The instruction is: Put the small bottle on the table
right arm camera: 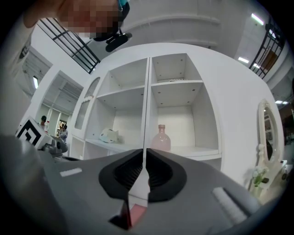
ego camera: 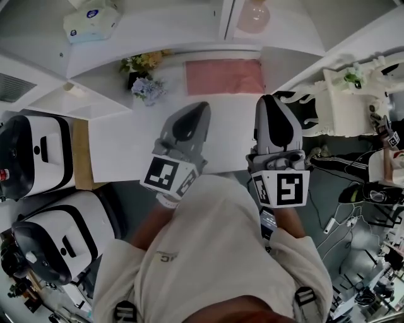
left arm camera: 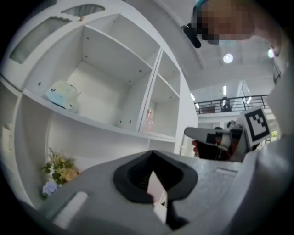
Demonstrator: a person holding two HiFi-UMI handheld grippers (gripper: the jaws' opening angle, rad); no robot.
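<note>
The small pink bottle stands upright in the right compartment of a white shelf unit, beyond the white table. It is also in the right gripper view, where the bottle rises just above the jaw tips, and faintly in the left gripper view as a pale bottle. Both grippers hover over the table's near half, well short of the shelf. My left gripper has its jaws together and holds nothing. My right gripper points straight at the shelf, its jaws closed to a thin slit with nothing between them.
A pink mat lies at the table's far edge, with a small flower bunch to its left. A blue-and-white pack sits in the left shelf compartment. An ornate white mirror stand is at the right; white-and-black machines are at the left.
</note>
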